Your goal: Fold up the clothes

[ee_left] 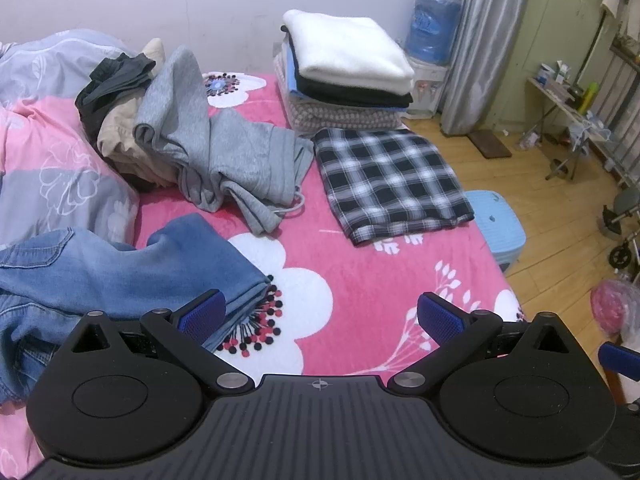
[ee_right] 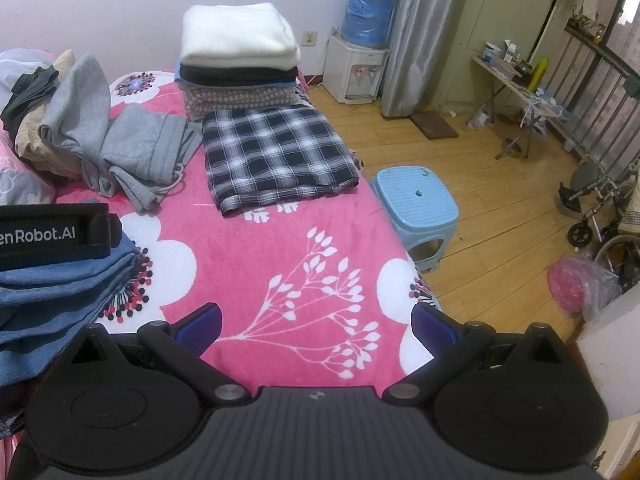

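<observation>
Blue jeans (ee_left: 120,272) lie crumpled on the pink flowered bed (ee_left: 360,280) at the near left, with the hem end by my left gripper's left pad. My left gripper (ee_left: 320,316) is open and holds nothing. My right gripper (ee_right: 316,326) is open too, over bare blanket. The jeans (ee_right: 60,292) lie left of it, and the left gripper's body (ee_right: 52,236) hovers above them. Further back lie a rumpled grey garment (ee_left: 224,160), a dark and beige heap (ee_left: 116,120), a folded plaid shirt (ee_left: 388,180) and a stack of folded clothes (ee_left: 348,68).
A floral quilt (ee_left: 48,152) is bunched at the bed's left. The bed's right edge drops to a wooden floor (ee_right: 500,208) with a blue plastic stool (ee_right: 416,204), a water dispenser (ee_right: 356,72), a curtain, a cluttered folding table (ee_right: 520,84) and a pink bag (ee_right: 572,284).
</observation>
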The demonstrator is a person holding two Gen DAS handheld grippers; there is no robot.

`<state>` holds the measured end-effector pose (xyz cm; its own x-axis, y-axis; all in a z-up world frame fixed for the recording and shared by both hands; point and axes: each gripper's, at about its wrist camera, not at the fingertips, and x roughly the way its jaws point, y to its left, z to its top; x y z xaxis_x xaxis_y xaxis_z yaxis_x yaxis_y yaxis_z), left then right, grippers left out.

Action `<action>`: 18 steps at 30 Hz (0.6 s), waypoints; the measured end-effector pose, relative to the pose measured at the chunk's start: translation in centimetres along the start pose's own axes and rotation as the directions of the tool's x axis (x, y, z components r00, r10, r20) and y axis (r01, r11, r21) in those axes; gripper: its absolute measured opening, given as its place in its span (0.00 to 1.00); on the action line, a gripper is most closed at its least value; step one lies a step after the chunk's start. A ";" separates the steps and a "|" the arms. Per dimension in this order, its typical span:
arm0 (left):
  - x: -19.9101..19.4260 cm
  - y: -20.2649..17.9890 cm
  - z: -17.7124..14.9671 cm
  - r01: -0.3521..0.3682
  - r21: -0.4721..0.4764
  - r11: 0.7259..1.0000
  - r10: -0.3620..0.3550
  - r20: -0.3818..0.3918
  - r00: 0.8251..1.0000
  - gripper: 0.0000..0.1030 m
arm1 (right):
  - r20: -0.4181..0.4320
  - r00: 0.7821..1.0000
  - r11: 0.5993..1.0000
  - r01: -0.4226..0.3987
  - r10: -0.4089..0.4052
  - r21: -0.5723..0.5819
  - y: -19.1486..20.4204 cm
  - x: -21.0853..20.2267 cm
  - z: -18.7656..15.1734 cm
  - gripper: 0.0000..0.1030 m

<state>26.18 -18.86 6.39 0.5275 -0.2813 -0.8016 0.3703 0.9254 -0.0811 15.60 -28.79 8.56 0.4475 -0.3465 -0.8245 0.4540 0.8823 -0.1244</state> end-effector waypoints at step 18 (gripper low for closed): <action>0.3 -0.1 -0.2 -0.010 0.003 1.000 0.010 -0.006 1.000 1.00 | -0.006 1.000 1.000 0.007 -0.007 0.000 -0.1 0.2 0.0 1.00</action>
<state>26.19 -19.00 6.04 0.5267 -0.2704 -0.8059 0.3672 0.9274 -0.0712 15.69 -28.98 8.40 0.4397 -0.3511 -0.8267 0.4572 0.8797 -0.1305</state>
